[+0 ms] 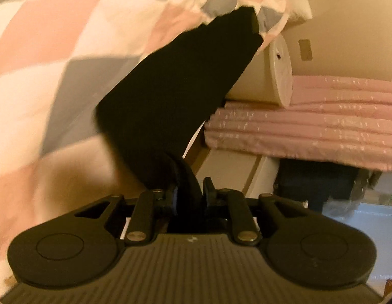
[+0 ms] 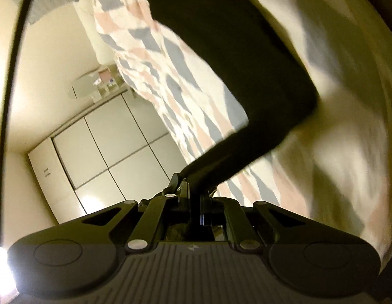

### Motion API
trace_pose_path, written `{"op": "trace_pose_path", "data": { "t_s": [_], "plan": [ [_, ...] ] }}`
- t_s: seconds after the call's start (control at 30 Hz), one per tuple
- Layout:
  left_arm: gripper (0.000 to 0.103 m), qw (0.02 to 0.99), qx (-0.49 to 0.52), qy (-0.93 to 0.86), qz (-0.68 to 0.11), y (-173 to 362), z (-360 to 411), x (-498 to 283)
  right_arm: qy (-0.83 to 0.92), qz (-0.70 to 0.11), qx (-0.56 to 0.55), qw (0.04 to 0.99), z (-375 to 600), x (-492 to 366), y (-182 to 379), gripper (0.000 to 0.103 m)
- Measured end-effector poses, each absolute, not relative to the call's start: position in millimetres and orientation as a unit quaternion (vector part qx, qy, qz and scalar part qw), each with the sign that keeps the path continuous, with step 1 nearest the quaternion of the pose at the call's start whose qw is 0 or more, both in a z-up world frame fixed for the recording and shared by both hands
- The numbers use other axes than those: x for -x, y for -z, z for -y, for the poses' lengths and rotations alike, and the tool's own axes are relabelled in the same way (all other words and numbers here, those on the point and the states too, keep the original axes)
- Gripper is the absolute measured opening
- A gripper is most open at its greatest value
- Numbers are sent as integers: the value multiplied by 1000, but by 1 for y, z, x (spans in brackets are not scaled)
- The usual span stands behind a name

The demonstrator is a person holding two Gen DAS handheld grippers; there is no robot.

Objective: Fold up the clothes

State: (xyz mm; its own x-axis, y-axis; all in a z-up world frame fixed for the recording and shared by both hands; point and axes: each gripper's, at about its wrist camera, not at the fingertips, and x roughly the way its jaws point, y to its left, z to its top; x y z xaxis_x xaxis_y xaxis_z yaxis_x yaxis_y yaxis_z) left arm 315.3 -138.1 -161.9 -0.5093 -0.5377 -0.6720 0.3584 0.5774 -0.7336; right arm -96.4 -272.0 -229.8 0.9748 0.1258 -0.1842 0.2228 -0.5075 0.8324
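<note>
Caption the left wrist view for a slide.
Left gripper shut on a black garment, lifted above a pink, grey and white checked bedcover.

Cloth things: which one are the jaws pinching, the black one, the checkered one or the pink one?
The black garment. Both grippers' jaws are shut on it; the checkered quilt and pink bedding are untouched.

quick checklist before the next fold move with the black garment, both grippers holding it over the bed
1. Left gripper closed on the black garment: ok, fabric is pinched between the fingers.
2. Right gripper closed on the black garment: ok, cloth runs straight out from its jaws.
3. Garment spread flat between the two grips: cannot tell, neither view shows its whole span.
4. Garment lifted off the checked bedspread: cannot tell, blur hides the contact.
5. Landing spot on the bedspread free: cannot tell, the garment covers much of both views.
6. Views sharp enough to judge: not ok, both are motion blurred.
</note>
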Motion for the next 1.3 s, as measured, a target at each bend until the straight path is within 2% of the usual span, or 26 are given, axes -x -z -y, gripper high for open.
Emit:
{"op": "trace_pose_path", "data": {
  "t_s": [0.23, 0.37, 0.43, 0.57, 0.63, 0.7, 0.8, 0.93, 1.03, 1.2, 1.23, 1.3],
  "plan": [
    [16, 521, 65, 415, -743, 180, 251, -313, 89, -112, -875, 462, 388, 84, 244, 9],
    [17, 527, 59, 377, -759, 216, 298, -324, 116, -118, -883, 438, 424, 68, 271, 9],
    [17, 529, 52, 359, -767, 236, 316, -330, 130, -115, -891, 420, 435, 64, 290, 13],
    [23, 530, 41, 330, -780, 281, 334, -342, 161, -109, -897, 398, 455, 54, 332, 28],
    [27, 522, 54, 327, -786, 296, 337, -348, 165, -94, -903, 386, 458, 53, 350, 40],
    [31, 514, 75, 327, -790, 299, 334, -353, 162, -72, -908, 379, 458, 52, 361, 58],
    [36, 501, 108, 326, -795, 304, 331, -360, 145, -35, -910, 387, 460, 48, 365, 75],
    [40, 493, 137, 330, -793, 301, 325, -364, 127, -9, -891, 436, 468, 45, 355, 78],
    [49, 500, 165, 345, -777, 292, 318, -367, 113, -26, -861, 496, 472, 43, 342, 79],
    [49, 537, 197, 386, -723, 266, 306, -374, 137, -56, -747, 648, 473, 44, 298, 79],
    [47, 557, 179, 407, -701, 256, 307, -374, 155, -73, -714, 678, 473, 43, 289, 79],
    [45, 606, 70, 469, -639, 232, 317, -363, 186, -126, -635, 739, 469, 39, 272, 79]
  ]
}}
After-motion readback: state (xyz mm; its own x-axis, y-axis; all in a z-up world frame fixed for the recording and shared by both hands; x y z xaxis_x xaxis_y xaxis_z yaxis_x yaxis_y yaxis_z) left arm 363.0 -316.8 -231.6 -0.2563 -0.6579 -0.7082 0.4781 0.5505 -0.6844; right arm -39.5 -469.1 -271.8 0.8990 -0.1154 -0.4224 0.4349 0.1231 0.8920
